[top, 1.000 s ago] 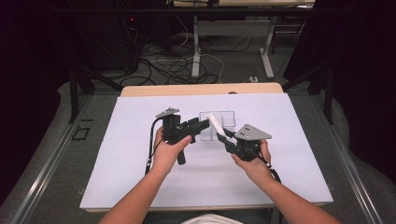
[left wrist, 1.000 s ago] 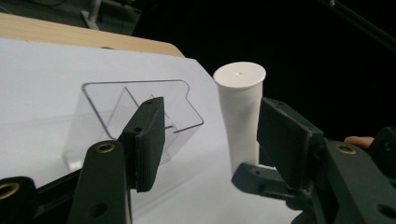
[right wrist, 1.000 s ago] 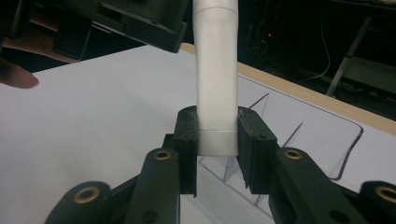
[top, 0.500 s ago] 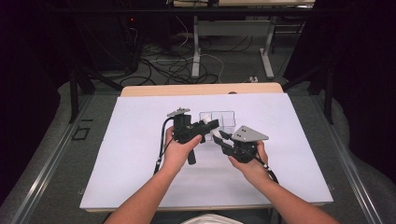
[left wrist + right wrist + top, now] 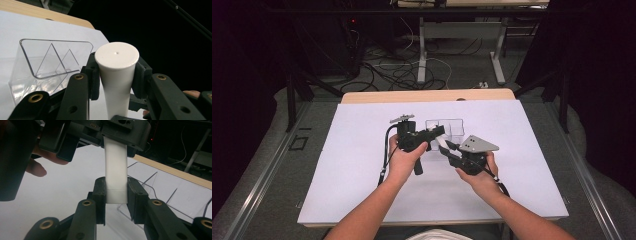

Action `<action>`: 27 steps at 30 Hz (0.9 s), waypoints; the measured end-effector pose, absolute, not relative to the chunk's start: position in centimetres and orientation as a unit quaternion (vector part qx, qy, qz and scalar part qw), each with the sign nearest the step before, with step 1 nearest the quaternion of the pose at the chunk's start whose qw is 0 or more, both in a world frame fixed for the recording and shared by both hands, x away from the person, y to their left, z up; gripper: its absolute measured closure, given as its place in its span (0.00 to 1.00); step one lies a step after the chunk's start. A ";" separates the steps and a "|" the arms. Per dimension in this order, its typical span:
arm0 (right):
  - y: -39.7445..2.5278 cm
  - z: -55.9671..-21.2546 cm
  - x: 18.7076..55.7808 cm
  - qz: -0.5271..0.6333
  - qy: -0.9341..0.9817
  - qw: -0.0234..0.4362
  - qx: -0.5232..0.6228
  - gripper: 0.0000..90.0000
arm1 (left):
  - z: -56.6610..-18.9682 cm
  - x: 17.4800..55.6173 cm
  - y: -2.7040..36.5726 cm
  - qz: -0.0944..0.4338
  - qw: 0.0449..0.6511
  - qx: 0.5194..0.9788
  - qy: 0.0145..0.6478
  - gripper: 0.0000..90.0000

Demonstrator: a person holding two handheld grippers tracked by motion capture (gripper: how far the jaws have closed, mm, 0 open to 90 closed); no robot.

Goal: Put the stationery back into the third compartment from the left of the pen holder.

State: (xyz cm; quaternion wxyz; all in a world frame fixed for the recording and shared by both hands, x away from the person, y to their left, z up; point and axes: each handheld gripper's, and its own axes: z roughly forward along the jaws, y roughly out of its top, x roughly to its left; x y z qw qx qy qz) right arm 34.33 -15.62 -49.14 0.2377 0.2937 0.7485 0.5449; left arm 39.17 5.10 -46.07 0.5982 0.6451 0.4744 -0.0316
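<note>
White capped tube [image 5: 117, 75] held off the table, clamped at both ends.

A wooden table [image 5: 427, 95] carries a white sheet [image 5: 337, 165]; a clear, seemingly empty divided tray [image 5: 446, 127] rests there.
</note>
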 end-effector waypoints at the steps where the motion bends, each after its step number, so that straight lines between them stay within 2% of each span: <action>1: -15.6 -49.2 34.3 0.546 0.747 0.237 0.294 0.79 | -46.1 39.2 5.1 -0.031 0.598 0.645 0.475 0.73; 16: -16.2 -49.4 34.8 0.548 0.741 0.237 0.306 0.78 | -45.8 40.0 4.0 -0.033 0.591 0.650 0.477 0.74; 27: -17.8 -49.8 35.8 0.546 0.735 0.252 0.315 0.58 | -44.5 41.5 1.9 0.012 0.589 0.661 0.465 0.74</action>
